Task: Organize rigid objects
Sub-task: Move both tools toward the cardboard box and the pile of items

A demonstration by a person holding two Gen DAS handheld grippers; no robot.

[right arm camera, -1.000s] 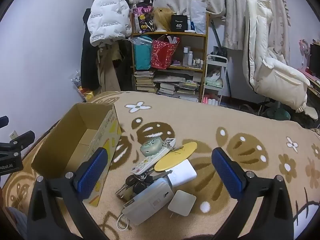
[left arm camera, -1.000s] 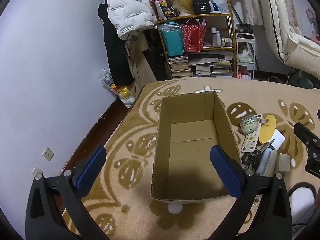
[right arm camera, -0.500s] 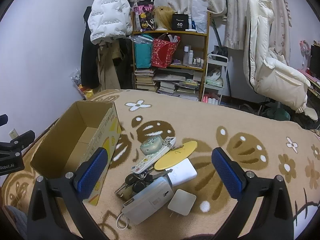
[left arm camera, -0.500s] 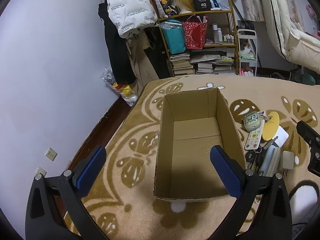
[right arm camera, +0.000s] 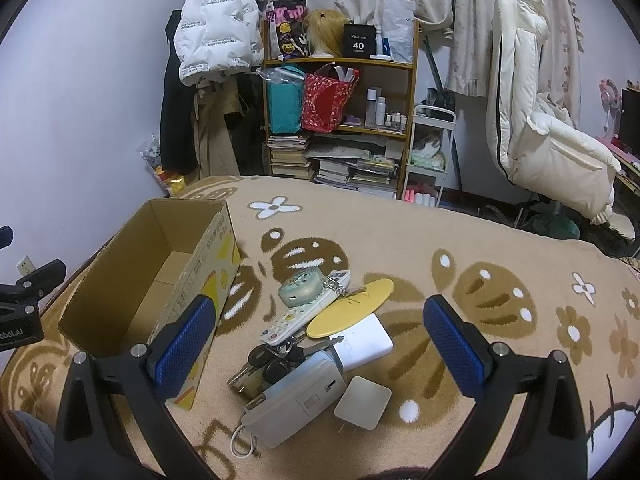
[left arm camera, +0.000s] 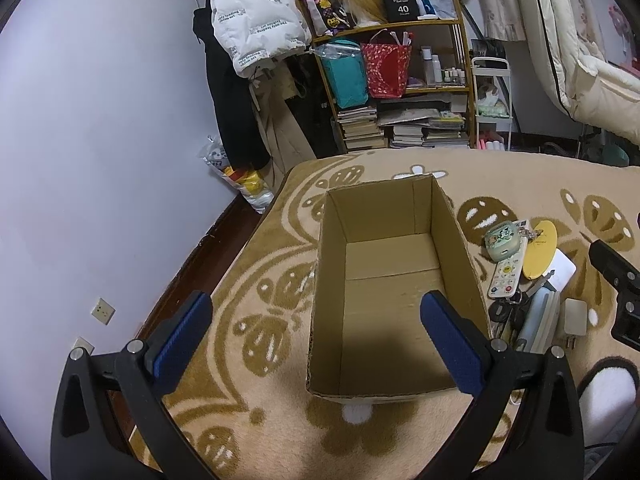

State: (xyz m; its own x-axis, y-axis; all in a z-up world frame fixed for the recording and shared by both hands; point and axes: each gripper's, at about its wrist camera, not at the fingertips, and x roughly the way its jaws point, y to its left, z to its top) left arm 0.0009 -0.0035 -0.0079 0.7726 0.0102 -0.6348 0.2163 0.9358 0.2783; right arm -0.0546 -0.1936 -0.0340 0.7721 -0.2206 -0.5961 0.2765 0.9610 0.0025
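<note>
An open, empty cardboard box (left arm camera: 328, 280) (right arm camera: 200, 264) stands on the patterned rug. Right of it lies a pile: a green round case (right arm camera: 301, 292), a white remote (right arm camera: 304, 312), a yellow disc (right arm camera: 352, 307), a white power bank (right arm camera: 366, 344), keys (right arm camera: 272, 360), a grey-blue power strip (right arm camera: 296, 400) and a white charger plug (right arm camera: 362, 402). My left gripper (left arm camera: 316, 340) is open and empty above the box's near end. My right gripper (right arm camera: 316, 344) is open and empty above the pile.
A shelf (right arm camera: 340, 120) with books, bags and bottles stands at the back. Coats (right arm camera: 216, 20) hang by the left wall. A white chair (right arm camera: 540, 140) is at the right. The rug edge and a dark wood floor (left arm camera: 200, 264) run along the left wall.
The left gripper has risen and pulled back a little, so the box looks smaller and farther. The right gripper has barely moved. Both stay open.
</note>
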